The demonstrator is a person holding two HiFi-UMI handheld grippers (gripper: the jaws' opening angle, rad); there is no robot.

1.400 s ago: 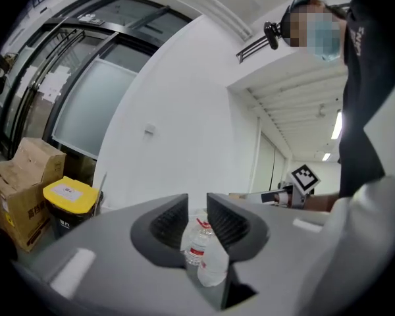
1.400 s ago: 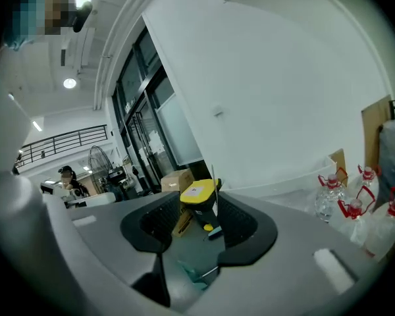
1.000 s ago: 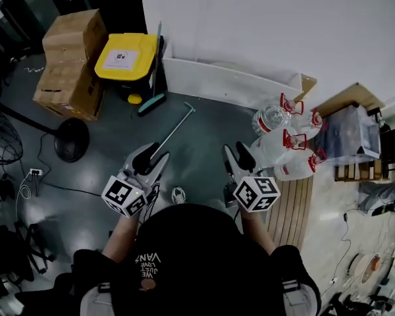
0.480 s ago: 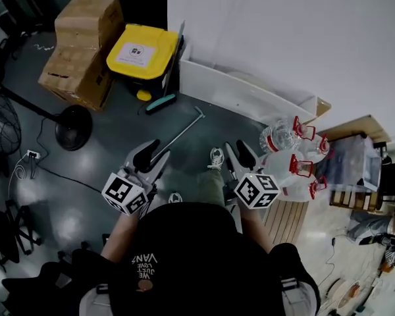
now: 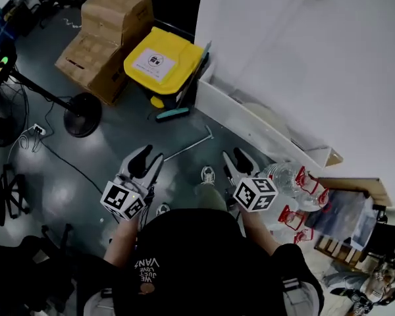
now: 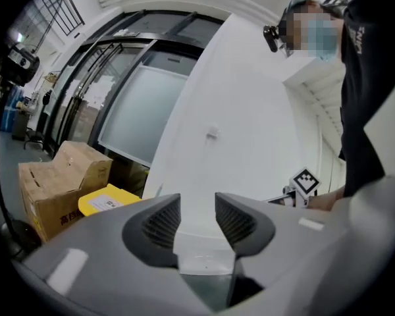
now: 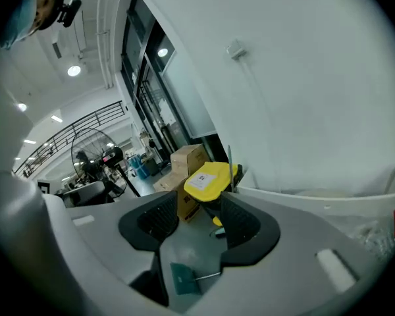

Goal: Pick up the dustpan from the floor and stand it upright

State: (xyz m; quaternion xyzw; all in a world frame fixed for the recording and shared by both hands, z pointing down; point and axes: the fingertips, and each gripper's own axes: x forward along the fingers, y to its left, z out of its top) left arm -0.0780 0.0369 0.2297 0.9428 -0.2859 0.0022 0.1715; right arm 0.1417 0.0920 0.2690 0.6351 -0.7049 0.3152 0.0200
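The dustpan lies flat on the grey floor. In the head view only its thin metal handle [image 5: 187, 147] shows, running from beside my left gripper [image 5: 145, 163] toward the wall; the pan is hidden behind that gripper. The right gripper view shows the teal pan [image 7: 182, 278] low between the jaws, handle pointing right. My left gripper [image 6: 197, 222] is open and empty, held above the floor near the handle's lower end. My right gripper [image 5: 237, 162] is also open and empty [image 7: 194, 226], to the right of the handle and apart from it.
A yellow-lidded bin [image 5: 163, 61] stands by the wall with a teal brush [image 5: 172, 114] at its foot. Cardboard boxes [image 5: 105, 38] sit behind it and a fan base [image 5: 82, 114] to the left. A white board [image 5: 250, 124] leans on the wall; water bottles [image 5: 293, 183] lie right. The person's shoe [image 5: 208, 174] sits between the grippers.
The person has stepped forward, so bin, boxes and bottles slid down and right in the head view. A shoe came into sight between the grippers. Both grippers stayed open.
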